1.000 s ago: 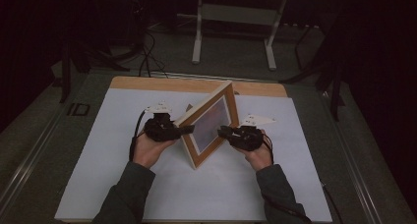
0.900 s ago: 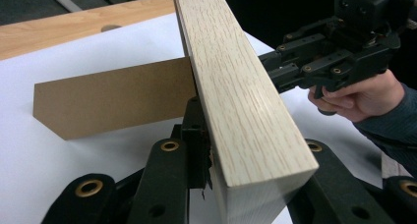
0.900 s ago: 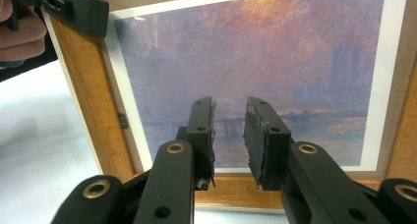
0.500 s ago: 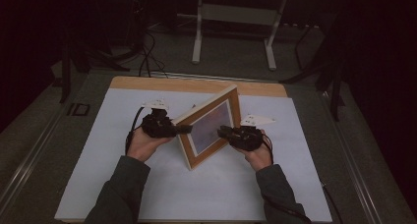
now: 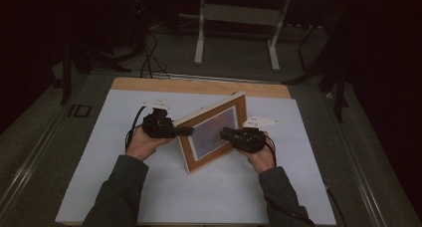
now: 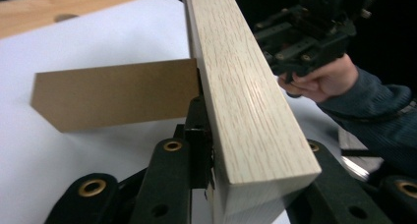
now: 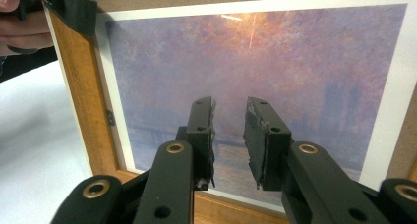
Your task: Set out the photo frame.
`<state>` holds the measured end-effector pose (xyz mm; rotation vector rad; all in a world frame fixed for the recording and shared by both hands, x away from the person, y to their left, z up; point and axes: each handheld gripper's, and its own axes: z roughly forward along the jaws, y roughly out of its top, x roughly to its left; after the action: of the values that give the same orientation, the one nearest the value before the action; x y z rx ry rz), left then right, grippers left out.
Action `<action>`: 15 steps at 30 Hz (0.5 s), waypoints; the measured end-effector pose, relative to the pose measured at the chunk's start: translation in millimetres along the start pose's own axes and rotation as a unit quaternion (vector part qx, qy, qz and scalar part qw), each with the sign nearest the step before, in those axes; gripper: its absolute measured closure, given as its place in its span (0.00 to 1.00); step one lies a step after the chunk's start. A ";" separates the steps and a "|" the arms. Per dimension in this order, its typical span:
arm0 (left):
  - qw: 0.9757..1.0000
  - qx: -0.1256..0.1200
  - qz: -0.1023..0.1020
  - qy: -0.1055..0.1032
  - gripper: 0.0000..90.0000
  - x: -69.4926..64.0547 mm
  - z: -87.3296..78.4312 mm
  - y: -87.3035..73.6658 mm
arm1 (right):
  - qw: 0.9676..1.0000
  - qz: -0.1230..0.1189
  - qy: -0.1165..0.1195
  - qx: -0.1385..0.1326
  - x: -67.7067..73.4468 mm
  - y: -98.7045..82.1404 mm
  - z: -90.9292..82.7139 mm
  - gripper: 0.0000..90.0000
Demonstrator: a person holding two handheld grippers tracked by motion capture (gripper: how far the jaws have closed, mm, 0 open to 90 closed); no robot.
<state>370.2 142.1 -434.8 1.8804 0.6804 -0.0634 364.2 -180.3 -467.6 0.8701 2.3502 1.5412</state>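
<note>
Between grippers – picture frame (image 5: pixel 213 131): left gripper (image 5: pixel 185 131) clamps edge – right gripper (image 5: pixel 223 134) parted, facing glass.

Pale oak-grained frame (image 6: pixel 246 111) — hazy purple-and-pink print (image 7: pixel 255 71) with a white border, brown backing stand (image 6: pixel 118 94). White sheet (image 5: pixel 199 187) on a tan table (image 5: pixel 199 86); black fingers (image 7: pixel 201 135).
</note>
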 end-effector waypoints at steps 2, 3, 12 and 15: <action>1.000 -0.012 -0.008 0.019 0.75 -3.4 -2.3 0.3 | 1.000 -0.001 -0.001 0.000 -0.6 -0.4 -0.7 0.81; 0.999 -0.014 -0.009 0.030 0.75 -5.5 -3.5 0.2 | 1.000 0.000 -0.003 0.000 -0.8 -0.8 -1.3 0.81; 0.995 -0.045 -0.032 0.088 0.72 -21.3 -13.3 -10.5 | 0.999 0.004 -0.039 -0.003 -12.9 -0.6 -7.9 0.79; 0.994 -0.043 -0.029 0.098 0.72 -27.0 -13.5 -15.1 | 0.999 0.005 -0.052 -0.002 -18.1 0.7 -10.8 0.78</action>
<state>336.8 146.2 -432.3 1.7982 0.8586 0.1122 374.0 -198.8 -465.0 0.9396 2.2732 1.4673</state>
